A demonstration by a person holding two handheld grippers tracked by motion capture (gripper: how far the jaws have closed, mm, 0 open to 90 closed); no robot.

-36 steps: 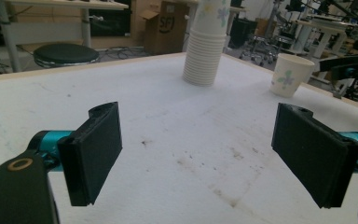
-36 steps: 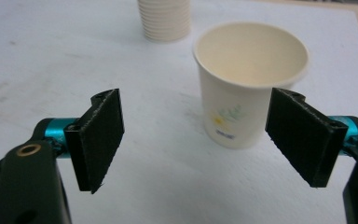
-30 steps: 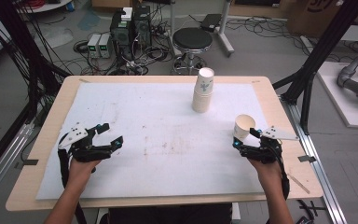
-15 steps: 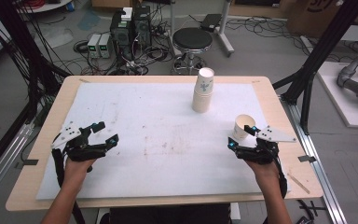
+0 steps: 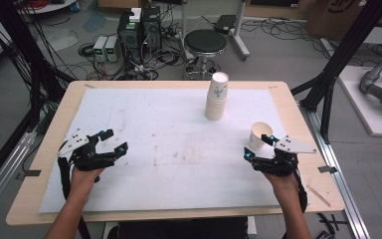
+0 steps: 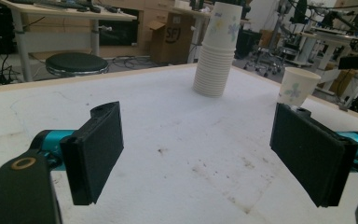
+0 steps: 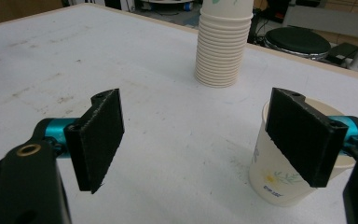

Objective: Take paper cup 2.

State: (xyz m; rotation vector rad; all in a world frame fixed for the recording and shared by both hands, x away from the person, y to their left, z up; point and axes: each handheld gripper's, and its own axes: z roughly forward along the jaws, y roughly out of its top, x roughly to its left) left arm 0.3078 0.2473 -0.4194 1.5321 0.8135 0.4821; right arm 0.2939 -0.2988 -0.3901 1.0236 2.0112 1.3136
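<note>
One single paper cup, one cup stack, two wide-open grippers.

A stack of cups stands on the table toward its far edge, right of centre. A single cup stands nearer, right of the stack, apart from it.

One stack of paper cups, one single paper cup, one stool
</note>
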